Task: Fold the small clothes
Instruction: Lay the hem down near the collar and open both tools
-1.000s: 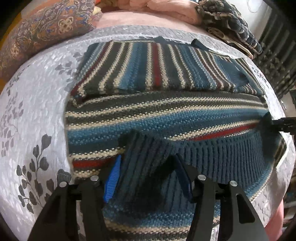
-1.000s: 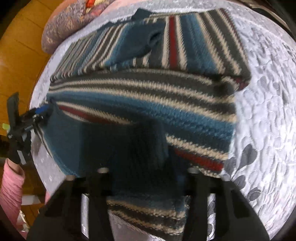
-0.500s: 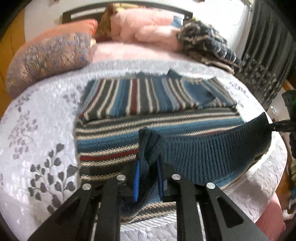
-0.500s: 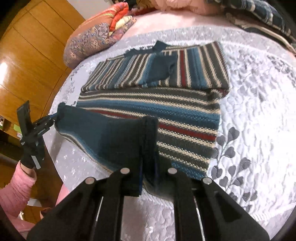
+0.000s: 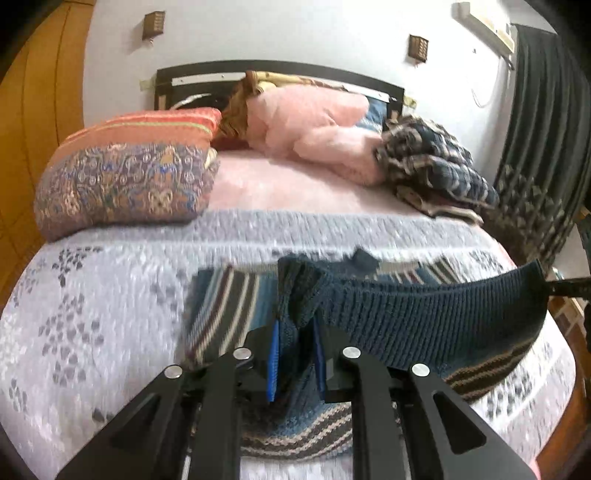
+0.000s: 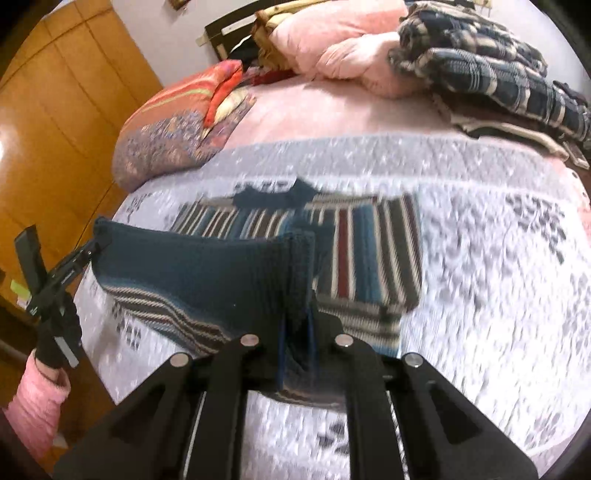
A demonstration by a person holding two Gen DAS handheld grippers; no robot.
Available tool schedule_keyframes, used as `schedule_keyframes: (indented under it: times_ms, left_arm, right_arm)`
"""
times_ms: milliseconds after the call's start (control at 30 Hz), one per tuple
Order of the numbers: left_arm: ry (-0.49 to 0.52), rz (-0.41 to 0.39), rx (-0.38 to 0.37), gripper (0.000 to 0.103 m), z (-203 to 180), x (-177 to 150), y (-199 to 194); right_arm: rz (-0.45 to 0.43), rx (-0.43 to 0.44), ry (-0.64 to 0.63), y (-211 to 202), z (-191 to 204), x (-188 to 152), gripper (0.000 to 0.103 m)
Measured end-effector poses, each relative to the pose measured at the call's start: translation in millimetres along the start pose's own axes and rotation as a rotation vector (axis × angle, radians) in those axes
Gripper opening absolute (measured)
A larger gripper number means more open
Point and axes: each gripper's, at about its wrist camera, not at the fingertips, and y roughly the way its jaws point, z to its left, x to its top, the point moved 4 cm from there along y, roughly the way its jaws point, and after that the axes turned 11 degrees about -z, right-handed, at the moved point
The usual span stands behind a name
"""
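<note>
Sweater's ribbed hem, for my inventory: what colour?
Solid dark teal-navy, the ribbed hem shows best in the right wrist view.

A bed (image 5: pixel 122 302) with a grey leaf-print quilt stands against a white wall (image 5: pixel 280 33) under a dark headboard (image 5: pixel 207 72). Wooden wardrobe panels (image 6: pixel 66 110) flank one side, and dark patterned curtains (image 5: pixel 535 147) hang on the other.

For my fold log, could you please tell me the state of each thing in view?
left tool: shut on the sweater's ribbed hem.
right tool: shut on the same hem.
striped sweater: partly folded on the bedspread, hem lifted and stretched between the tools.
patterned pillow: lying at the bedspread's far edge.
</note>
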Motion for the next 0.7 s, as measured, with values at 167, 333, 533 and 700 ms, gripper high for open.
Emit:
schedule_keyframes:
  times_ms: [167,333,533,700]
  left_arm:
    - [-0.020,-0.024,0.038,0.015,9.2,30.1,43.4]
    - [-0.010,-0.007,0.077,0.015,17.4,34.6,90.1]
    - [-0.022,0.074,0.102,0.015,29.4,10.4,148.7]
    - [-0.009,0.145,0.126,0.016,35.0,-15.8,190.7]
  right_arm:
    - [-0.035,-0.066,0.024,30.8,-17.0,48.4,0.008]
    - [-0.037,-0.100,0.046,74.4,-33.8,77.9,0.008]
    - [0.024,-0.158,0.059,137.0,-52.8,81.2,0.008]
    - [0.071,-0.184,0.106,179.7,-73.2,73.0,0.008]
